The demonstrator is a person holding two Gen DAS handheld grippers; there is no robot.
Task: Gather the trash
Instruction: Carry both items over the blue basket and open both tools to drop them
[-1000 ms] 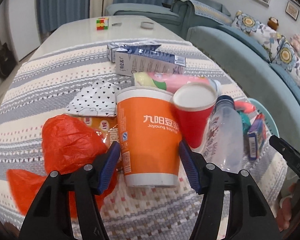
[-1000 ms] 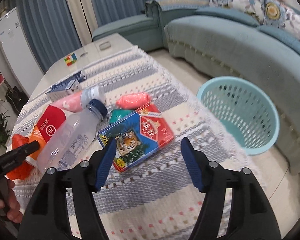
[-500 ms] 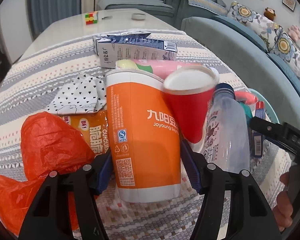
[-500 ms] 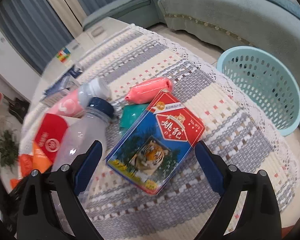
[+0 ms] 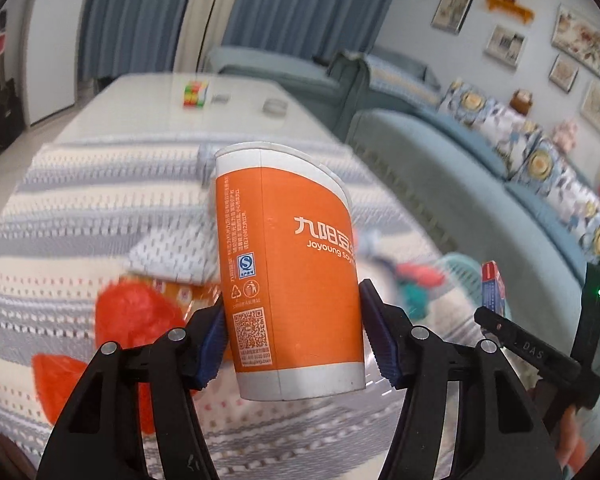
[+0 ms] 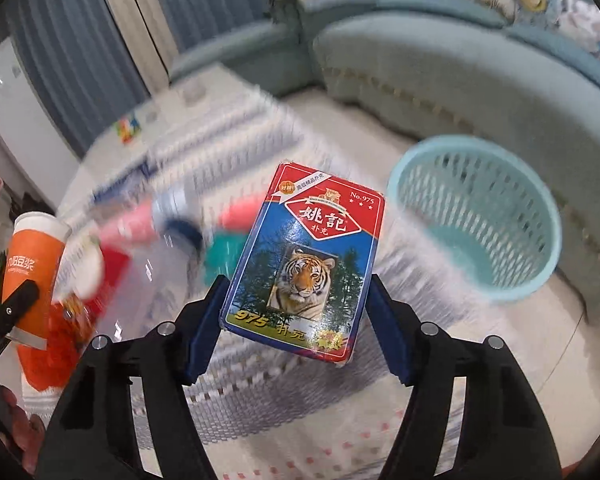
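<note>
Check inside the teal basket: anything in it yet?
The teal basket looks empty where visible; blur and its near wall hide part of the bottom. Playing-card box remains in the right tongs.

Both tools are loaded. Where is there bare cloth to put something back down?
Bare striped cloth lies near the right tool, below its card box. The far cloth beyond the orange cup is also free. Crowded: the blurred pile between cup and box.
</note>
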